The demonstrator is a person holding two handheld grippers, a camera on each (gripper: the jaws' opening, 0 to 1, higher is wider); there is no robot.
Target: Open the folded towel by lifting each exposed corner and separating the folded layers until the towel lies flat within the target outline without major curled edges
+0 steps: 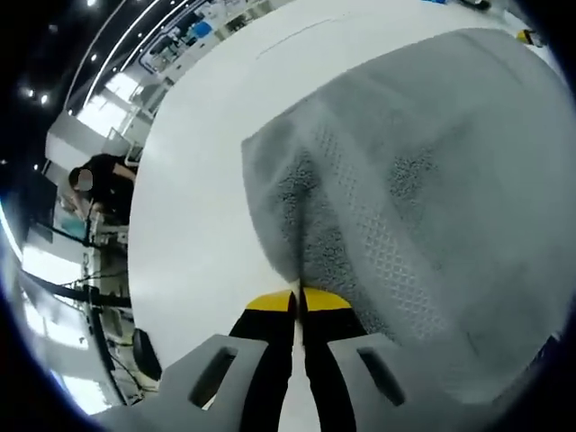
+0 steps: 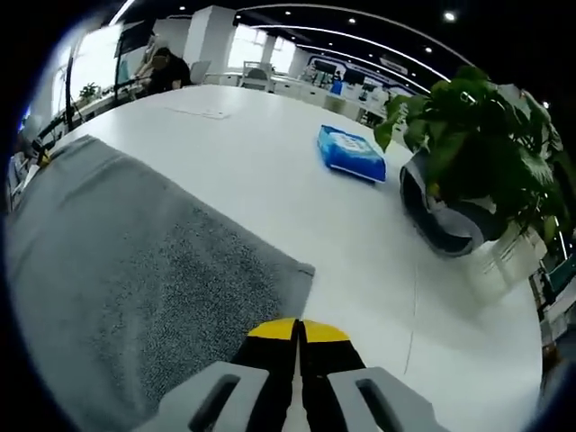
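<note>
Left gripper (image 1: 298,299): yellow-tipped black jaws at bottom centre of left gripper view, closed, pinching a ridge of the grey textured cloth towel (image 1: 423,189).
Towel: fills the frame's right, on the white tabletop (image 1: 198,180).
Right gripper (image 2: 298,329): bottom centre of right gripper view, jaws together, gripping nothing visible, beside the towel's corner.
Upper right: blue flat packet (image 2: 351,153), green potted plant (image 2: 477,135).

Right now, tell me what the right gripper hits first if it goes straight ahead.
Probably bare white table; the right gripper points just past the grey towel's corner. Depth is unclear.
</note>
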